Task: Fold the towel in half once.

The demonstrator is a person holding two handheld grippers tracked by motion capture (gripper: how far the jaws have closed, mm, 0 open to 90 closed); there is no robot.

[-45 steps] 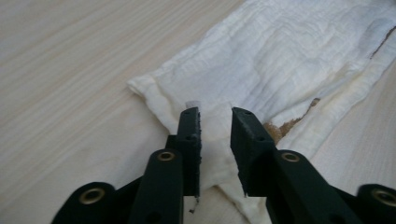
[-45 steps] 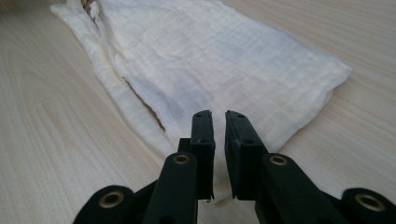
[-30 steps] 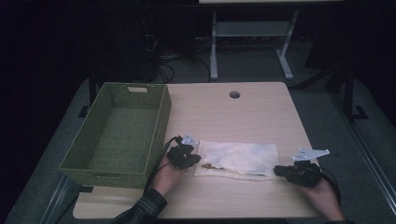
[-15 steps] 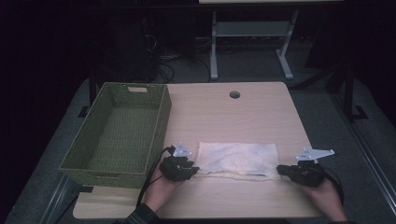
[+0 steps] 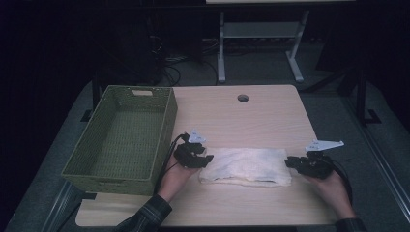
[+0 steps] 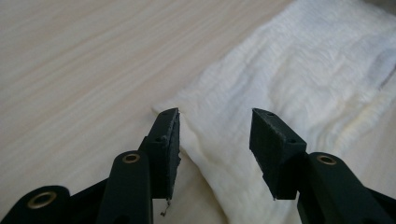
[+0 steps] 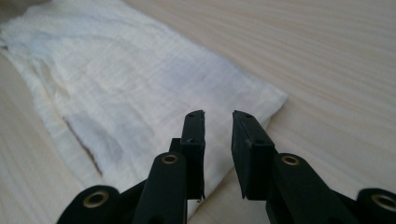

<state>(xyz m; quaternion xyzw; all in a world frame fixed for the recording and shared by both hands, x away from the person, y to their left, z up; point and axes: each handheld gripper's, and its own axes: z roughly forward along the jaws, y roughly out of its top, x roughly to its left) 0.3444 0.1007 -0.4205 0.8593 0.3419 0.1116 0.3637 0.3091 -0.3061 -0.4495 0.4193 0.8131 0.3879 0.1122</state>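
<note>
1. Now, at the left gripper (image 6: 215,126): jaws well apart over the near corner of the white cloth (image 6: 299,88), clamping nothing. Cannot tell whether the tips touch the fabric.
2. Over at the right gripper (image 7: 218,116): jaws parted by a narrow gap, nothing between them, sitting at the cloth's opposite end beside a corner.
3. From the high view, just two dark lumps, left gripper (image 5: 205,157) and right gripper (image 5: 289,162); jaw openings too small to make out there, plain in the gripper views alone.
4. Up close in the right gripper view, a dark slit along a fold of the cloth; lost from above, where the cloth (image 5: 246,166) reads as a folded rectangle lying flat between both grippers on the table (image 5: 251,116), near the front edge.
5. Off to the left in the high view, a green woven basket (image 5: 92,169) beside the left hand (image 5: 175,178), its near corner overhanging the table's edge. Right hand (image 5: 329,186) cut off at the wrist by the frame. Behind the table, very dark: cables and a white stand barely legible.
</note>
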